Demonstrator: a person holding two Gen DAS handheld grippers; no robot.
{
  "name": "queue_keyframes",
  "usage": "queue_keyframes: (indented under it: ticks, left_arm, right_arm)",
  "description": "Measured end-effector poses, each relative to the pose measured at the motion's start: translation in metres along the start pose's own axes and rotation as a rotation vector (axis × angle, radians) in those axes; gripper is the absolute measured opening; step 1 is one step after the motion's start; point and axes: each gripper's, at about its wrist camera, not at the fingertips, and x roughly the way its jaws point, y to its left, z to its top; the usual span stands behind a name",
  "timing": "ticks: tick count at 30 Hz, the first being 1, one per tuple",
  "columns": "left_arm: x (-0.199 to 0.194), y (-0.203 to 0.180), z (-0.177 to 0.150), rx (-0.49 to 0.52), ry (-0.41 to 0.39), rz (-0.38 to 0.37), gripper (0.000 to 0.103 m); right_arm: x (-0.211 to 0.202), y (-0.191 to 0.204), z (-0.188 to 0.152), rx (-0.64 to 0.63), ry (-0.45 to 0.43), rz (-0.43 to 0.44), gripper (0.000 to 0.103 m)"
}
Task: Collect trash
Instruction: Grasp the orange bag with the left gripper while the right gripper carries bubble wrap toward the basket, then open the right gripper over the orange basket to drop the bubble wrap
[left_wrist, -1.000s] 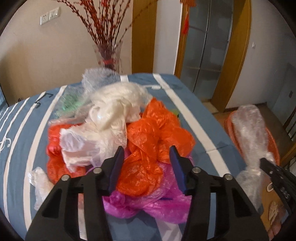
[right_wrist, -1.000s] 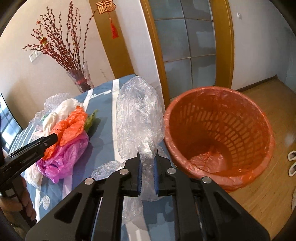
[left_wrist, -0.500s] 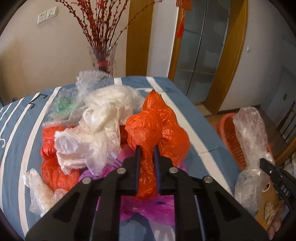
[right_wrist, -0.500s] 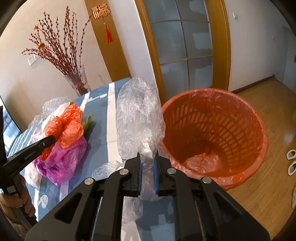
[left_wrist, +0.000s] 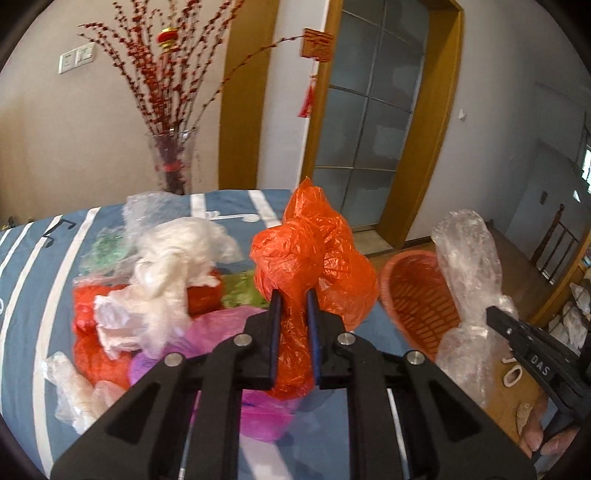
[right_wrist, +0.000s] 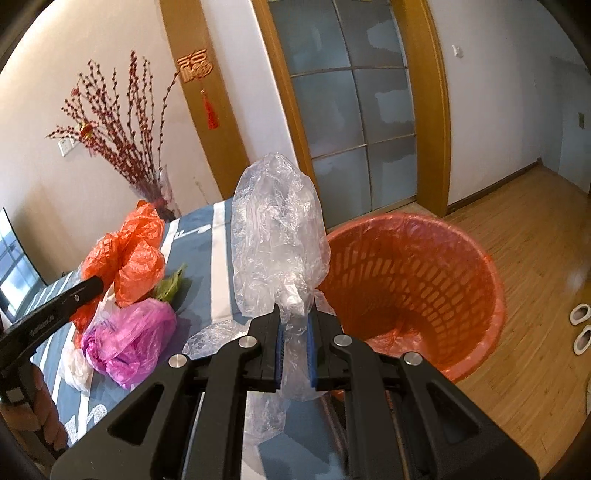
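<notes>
Left gripper (left_wrist: 292, 300) is clamped on the orange bag (left_wrist: 310, 258), raised above the bag pile (left_wrist: 155, 295) on the table (left_wrist: 33, 266). Right gripper (right_wrist: 294, 319) is clamped on the clear bag (right_wrist: 277, 236), just beside the basket (right_wrist: 424, 288).

This is a home. A glass vase (left_wrist: 173, 162) with red twigs stands at the far end of a tabletop (left_wrist: 33, 266) with a blue striped cloth. A red lucky charm (right_wrist: 194, 69) hangs by a wooden door (right_wrist: 354, 110) with glass panes. Slippers (right_wrist: 581, 330) sit on the wood floor (right_wrist: 535, 229).
</notes>
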Motion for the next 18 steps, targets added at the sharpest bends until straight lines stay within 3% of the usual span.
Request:
queue_keyframes:
  ticks: [18]
  left_arm:
    - [0.044,-0.090,-0.005,0.053,0.051,-0.155,0.014]
  right_arm:
    - [-0.001,-0.069,0.021,0.076,-0.054,-0.119,0.010]
